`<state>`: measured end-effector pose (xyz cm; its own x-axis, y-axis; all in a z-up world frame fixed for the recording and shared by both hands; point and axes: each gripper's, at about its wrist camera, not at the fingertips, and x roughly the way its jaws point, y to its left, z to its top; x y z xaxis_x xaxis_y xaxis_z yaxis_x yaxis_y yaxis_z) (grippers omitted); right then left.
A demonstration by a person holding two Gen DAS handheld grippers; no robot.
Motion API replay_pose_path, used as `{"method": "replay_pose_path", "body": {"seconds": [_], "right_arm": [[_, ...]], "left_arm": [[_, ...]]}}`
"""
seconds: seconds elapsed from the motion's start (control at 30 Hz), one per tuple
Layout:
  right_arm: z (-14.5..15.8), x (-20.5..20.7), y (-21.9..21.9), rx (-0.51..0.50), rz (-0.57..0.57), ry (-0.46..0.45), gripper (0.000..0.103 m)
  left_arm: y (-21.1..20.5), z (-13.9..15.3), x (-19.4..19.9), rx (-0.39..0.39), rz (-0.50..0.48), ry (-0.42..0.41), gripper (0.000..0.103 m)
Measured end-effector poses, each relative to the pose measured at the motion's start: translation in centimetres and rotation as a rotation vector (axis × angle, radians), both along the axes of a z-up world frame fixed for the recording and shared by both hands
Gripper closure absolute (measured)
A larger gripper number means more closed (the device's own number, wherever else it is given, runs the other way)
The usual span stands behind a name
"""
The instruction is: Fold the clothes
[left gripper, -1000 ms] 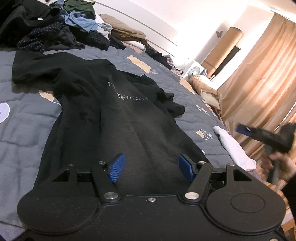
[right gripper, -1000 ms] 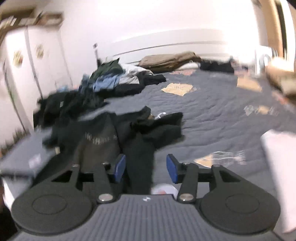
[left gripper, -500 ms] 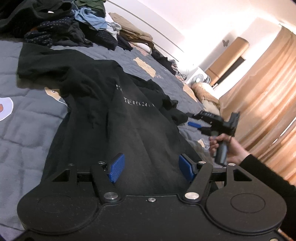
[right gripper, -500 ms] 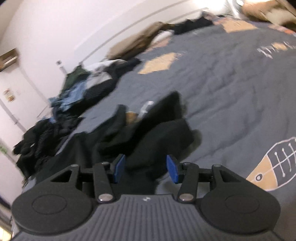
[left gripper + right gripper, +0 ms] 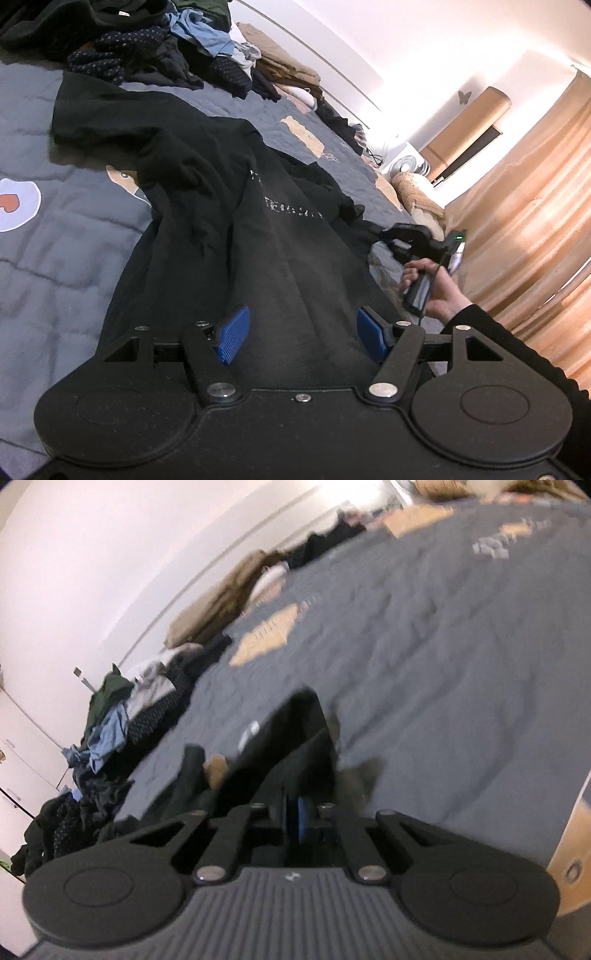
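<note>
Grey quilted bedding fills the foreground, and a black T-shirt is spread lengthwise on it. Over the shirt's near hem the left gripper is held with its blue pads well apart and nothing between them. Further along, at the shirt's right side, the right gripper is seen clamped shut on a black sleeve. A heap of clothes is piled beyond.

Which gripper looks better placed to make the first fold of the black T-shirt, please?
Right, probably. The right gripper is shut on the black T-shirt at its sleeve, ready to pull it inward. The left gripper hangs open over the hem, gripping nothing.
</note>
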<state>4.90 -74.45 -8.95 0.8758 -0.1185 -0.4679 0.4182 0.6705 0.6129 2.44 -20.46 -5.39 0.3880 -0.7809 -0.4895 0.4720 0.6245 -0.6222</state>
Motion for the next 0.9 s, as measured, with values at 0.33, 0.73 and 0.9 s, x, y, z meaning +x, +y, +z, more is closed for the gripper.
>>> {"method": "replay_pose_path", "body": {"seconds": [0.33, 0.73, 0.9], "right_arm": [[2.3, -7.0, -5.2, -0.155, -0.225, 0.056, 0.096], [3.7, -12.5, -3.8, -0.118, -0.163, 0.054, 0.074], [8.6, -16.5, 1.5, -0.203, 0.004, 0.025, 0.065]], "left_arm": [[0.1, 0.1, -0.2, -0.004, 0.003, -0.011, 0.039], [0.7, 0.1, 0.3, 0.033, 0.049, -0.021, 0.039], [1.3, 1.0, -0.4, 0.078, 0.072, -0.096, 0.039]]}}
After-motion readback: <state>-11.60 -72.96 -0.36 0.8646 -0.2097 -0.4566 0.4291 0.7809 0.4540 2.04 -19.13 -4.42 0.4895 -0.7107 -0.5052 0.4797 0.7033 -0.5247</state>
